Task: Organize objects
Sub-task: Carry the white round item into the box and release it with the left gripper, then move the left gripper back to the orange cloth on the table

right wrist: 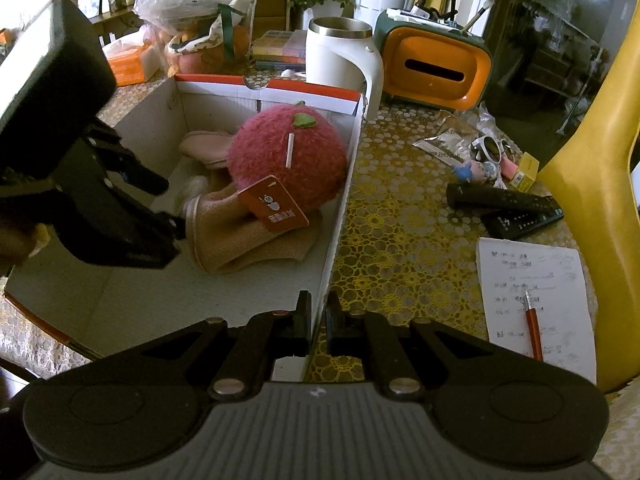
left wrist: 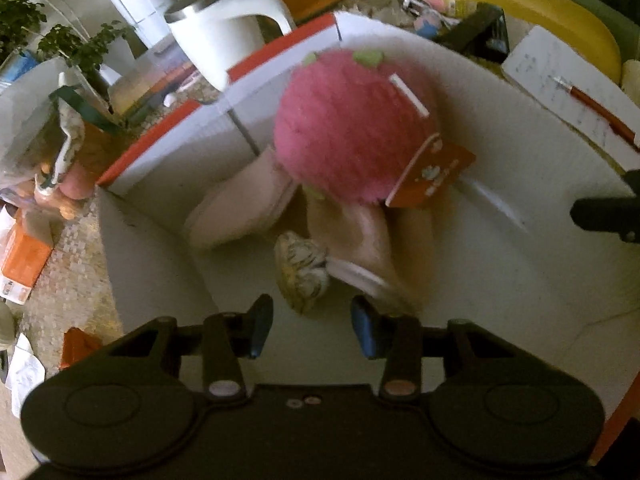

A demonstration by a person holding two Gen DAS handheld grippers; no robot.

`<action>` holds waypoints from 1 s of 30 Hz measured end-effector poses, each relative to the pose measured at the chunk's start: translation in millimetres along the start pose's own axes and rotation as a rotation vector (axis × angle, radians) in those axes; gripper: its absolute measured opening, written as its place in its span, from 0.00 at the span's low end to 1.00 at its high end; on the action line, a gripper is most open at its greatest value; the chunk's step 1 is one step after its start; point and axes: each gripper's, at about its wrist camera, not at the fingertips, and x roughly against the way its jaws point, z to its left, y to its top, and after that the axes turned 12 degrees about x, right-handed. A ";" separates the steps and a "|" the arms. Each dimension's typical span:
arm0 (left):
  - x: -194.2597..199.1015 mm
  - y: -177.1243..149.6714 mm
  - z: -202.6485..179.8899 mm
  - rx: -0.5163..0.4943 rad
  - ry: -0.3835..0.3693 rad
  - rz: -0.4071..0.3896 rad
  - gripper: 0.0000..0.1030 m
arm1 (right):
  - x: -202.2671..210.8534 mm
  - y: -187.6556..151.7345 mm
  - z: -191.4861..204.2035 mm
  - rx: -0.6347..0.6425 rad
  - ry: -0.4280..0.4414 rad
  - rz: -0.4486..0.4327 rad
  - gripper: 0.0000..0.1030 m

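The pink plush toy lies inside the open cardboard box, near its wall at the 1 o'clock corner, and it rests partly on a pair of beige slippers. An orange tag hangs from the toy at its 6 o'clock side, and a small green leaf is sewn on its top. In the left wrist view a small striped ball-like thing lies on the box floor just beside one slipper, at 6 o'clock from the toy; it is too blurred to name. The left gripper hovers above the box interior with its two blue-tipped fingers spread apart and nothing between them. The right gripper is clenched on the right side wall of the box, one finger inside and one outside of the thin cardboard edge. Behind the box, at 12 o'clock, a white mug with a metal rim stands on the table, and an orange tissue holder is at 1 o'clock. At 3 o'clock from the box lie two black remote controls, sunglasses, and a sheet of paper with a red pen on it.
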 end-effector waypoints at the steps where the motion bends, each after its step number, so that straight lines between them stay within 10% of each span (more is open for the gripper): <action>1: -1.8 -0.5 -0.9 0.000 -0.002 0.007 0.41 | -0.1 -0.1 0.1 0.000 0.000 0.001 0.06; 14: 3.0 -4.9 4.9 0.036 -0.053 0.016 0.45 | -0.4 0.1 0.3 0.000 -0.001 0.002 0.06; 30: 73.3 -25.9 33.0 0.137 -0.156 -0.178 0.50 | 1.1 -2.9 -1.0 0.007 -0.009 0.004 0.06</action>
